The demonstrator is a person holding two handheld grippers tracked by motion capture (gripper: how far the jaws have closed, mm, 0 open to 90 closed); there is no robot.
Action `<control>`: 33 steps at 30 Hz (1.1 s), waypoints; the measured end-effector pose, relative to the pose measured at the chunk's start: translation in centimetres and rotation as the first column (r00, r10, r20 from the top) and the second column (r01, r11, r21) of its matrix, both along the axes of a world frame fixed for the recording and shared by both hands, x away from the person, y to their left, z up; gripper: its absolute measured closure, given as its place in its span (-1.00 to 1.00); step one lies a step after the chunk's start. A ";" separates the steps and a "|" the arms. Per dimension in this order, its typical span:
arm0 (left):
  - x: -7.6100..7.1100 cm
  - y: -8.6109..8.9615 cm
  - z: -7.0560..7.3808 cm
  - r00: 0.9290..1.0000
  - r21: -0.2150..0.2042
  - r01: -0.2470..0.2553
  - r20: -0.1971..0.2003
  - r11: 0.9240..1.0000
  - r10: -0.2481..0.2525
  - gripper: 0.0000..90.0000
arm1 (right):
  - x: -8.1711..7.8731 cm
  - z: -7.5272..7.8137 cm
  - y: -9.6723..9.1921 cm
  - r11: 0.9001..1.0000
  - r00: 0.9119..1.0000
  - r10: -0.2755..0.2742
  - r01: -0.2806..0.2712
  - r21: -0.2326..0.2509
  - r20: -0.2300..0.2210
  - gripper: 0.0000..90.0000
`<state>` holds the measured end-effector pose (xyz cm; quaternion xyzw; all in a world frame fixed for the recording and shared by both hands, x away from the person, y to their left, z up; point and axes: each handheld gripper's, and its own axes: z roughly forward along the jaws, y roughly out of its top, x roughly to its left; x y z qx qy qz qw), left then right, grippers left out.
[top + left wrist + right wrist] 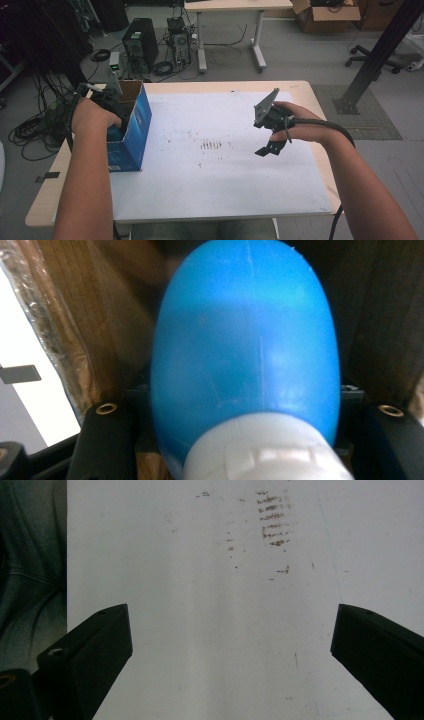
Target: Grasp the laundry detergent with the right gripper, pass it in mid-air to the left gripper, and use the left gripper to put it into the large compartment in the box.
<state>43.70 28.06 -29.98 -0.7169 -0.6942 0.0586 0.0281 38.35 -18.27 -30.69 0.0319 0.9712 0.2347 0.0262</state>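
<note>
Blue and open at the top, a cardboard box (pixel 131 131) stands near the left edge of the tabletop (pixel 305 90). The left hand (pixel 90 116) reaches down into the box with the left gripper (pixel 109 102), so most of that gripper is hidden inside.

In the left gripper view, a blue egg-shaped bottle (pixel 247 355) with a white cap (pixel 265 450) sits between the two black jaws, with its cap end toward the camera. The jaws press on its sides, so this claw is pinching the bottle. Brown cardboard walls (pixel 75 320) of the box stand close around it.

A big white sheet (pixel 220 165) covers most of the tabletop. It has some small brown marks (pixel 211 145) near its middle.

The right hand (pixel 300 125) holds the right gripper (pixel 270 147) up over the right part of the sheet, well apart from the box. In the right gripper view, its two black jaws are spread wide with only the white sheet and the brown marks between them.

Beyond the far edge of the tabletop, a black computer tower (pixel 141 44) stands on the floor.
</note>
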 end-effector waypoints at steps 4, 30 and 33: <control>-0.1 0.0 0.3 1.000 0.000 0.000 0.003 1.000 0.000 -0.20 | -0.1 -0.1 0.0 1.000 1.000 -0.004 0.004 0.001 -0.001 -0.92; -1.0 -0.4 3.2 1.000 0.017 0.005 0.029 1.000 -0.006 -0.53 | -0.6 0.3 -0.3 1.000 1.000 0.002 -0.002 0.022 0.017 -0.92; -1.1 -0.4 3.6 0.999 0.018 0.006 0.033 1.000 -0.006 -0.58 | -0.7 0.5 -0.3 1.000 1.000 0.004 -0.005 0.021 0.021 -0.92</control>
